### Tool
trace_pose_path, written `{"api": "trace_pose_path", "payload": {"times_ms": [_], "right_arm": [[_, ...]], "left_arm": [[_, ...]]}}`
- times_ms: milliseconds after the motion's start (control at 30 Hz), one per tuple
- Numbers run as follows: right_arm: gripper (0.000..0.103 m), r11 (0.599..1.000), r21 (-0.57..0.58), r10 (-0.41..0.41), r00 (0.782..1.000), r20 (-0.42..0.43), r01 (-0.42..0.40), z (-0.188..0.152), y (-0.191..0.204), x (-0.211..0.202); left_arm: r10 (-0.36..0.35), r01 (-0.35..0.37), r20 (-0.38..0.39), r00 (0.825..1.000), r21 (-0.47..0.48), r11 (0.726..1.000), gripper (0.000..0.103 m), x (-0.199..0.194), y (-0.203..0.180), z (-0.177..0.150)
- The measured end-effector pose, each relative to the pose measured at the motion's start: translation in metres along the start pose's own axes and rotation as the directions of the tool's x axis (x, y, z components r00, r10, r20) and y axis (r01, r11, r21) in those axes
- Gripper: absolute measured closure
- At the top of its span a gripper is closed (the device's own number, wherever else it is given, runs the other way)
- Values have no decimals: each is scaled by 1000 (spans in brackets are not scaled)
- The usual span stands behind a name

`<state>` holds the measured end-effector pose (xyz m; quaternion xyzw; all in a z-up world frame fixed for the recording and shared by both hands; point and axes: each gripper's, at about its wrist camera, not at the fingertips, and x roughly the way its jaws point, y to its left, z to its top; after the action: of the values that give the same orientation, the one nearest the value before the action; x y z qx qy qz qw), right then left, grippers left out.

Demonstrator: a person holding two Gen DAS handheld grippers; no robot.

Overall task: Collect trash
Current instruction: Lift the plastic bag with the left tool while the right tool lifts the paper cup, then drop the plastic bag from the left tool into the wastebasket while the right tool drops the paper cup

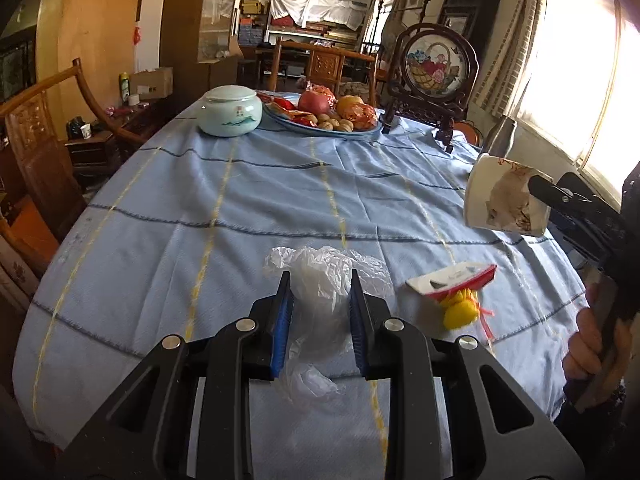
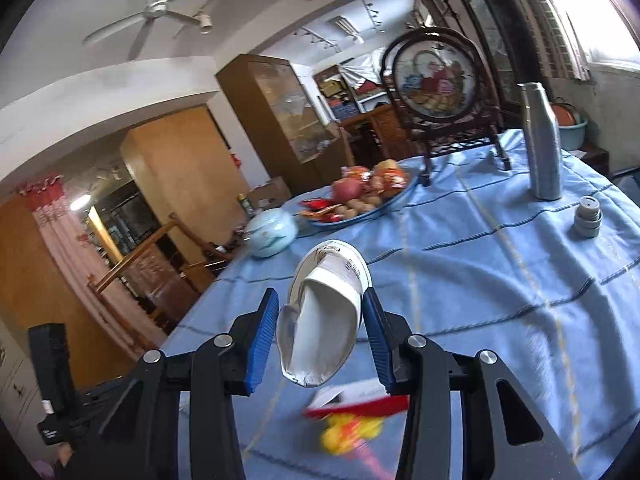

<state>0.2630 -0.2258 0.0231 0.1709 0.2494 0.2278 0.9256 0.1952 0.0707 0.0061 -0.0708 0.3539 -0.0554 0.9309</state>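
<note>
My left gripper is shut on a crumpled clear plastic bag, which bulges between the blue pads and trails down under them over the blue tablecloth. My right gripper is shut on a squashed white paper cup with a printed picture, held in the air above the table. In the left wrist view that cup hangs at the right with one black finger on it. A red-and-white packet lies on the cloth over a yellow piece with red string. It is blurred in the right wrist view.
At the far end stand a pale green lidded jar, a blue plate of fruit and snacks, and a round embroidered screen. A metal bottle and its grey cap stand to the right. Wooden chairs line the left edge.
</note>
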Motion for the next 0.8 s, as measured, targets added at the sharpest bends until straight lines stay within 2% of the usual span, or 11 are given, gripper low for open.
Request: {"api": "trace_pose_path", "payload": {"times_ms": [367,533,800], "right_arm": [[60,989,-62,133,991,-8,-133,-51,81,-40],[60,974,-91,206,978,-36,-209,-73,117,-53],[60,939,-139,301,947,-109,-315,-101,178,-61]], "left_arm": [[34,-32,70,997,-37,999,76,-71,26,-39],[78,-72,124,989,-56,996,76,-115,46,-61],[172,-153,146,974,-129,980,76,-166,94,-101]]}}
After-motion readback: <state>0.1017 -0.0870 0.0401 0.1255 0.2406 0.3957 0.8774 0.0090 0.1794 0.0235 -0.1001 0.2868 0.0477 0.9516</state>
